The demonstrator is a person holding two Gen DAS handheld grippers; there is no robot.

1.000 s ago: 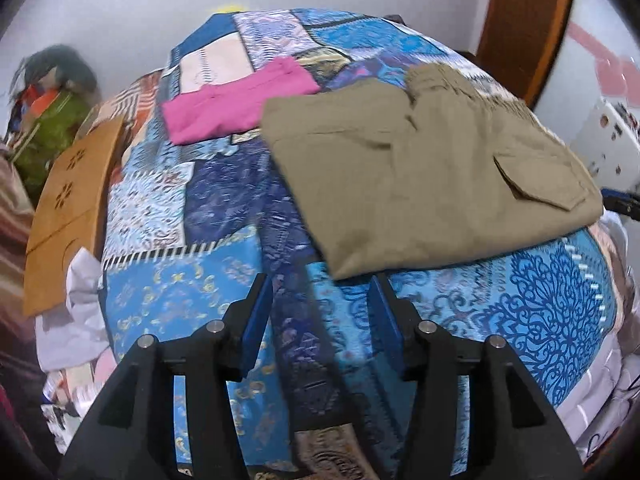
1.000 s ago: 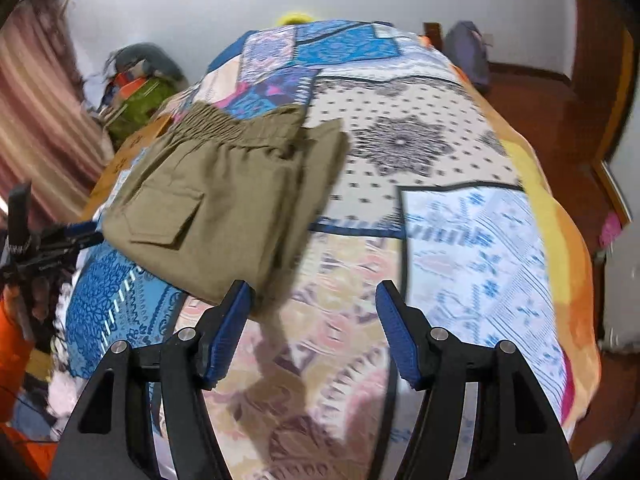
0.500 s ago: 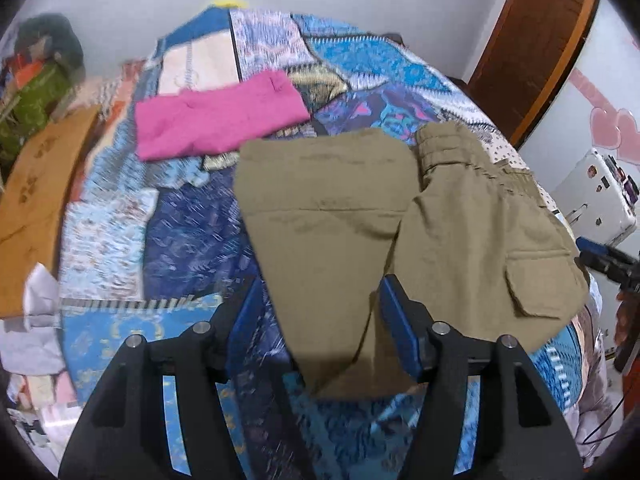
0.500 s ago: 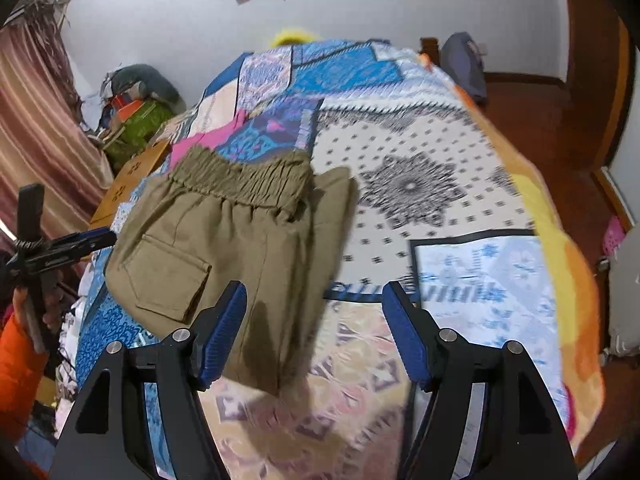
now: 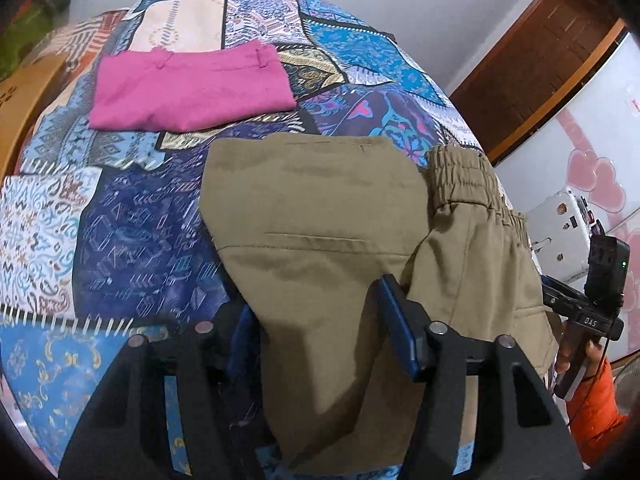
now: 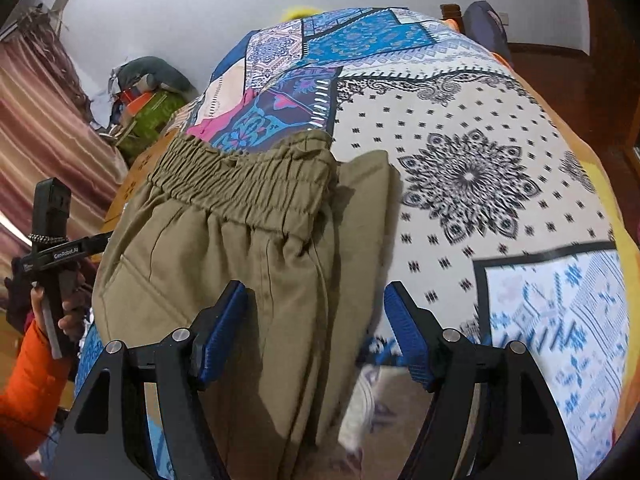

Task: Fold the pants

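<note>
Olive-khaki pants [image 5: 320, 240] lie folded on the patchwork bedspread [image 5: 120, 232], with the elastic waistband [image 5: 464, 176] on the right. My left gripper [image 5: 316, 320] is open, its jaws straddling the pants' near edge just above the cloth. In the right wrist view the same pants [image 6: 224, 264] show the gathered waistband [image 6: 248, 184] on top. My right gripper [image 6: 316, 332] is open, its jaws over the pants' near right edge.
Folded pink pants [image 5: 188, 88] lie farther up the bed. A wooden door [image 5: 536, 80] and a white appliance [image 5: 560, 240] stand to the right. A clothes pile [image 6: 148, 96] and a curtain [image 6: 36, 128] are at the left.
Both grippers have moved forward toward the pants, from the bare bedspread to over the near edges. Both stay open. The pants have not moved.
</note>
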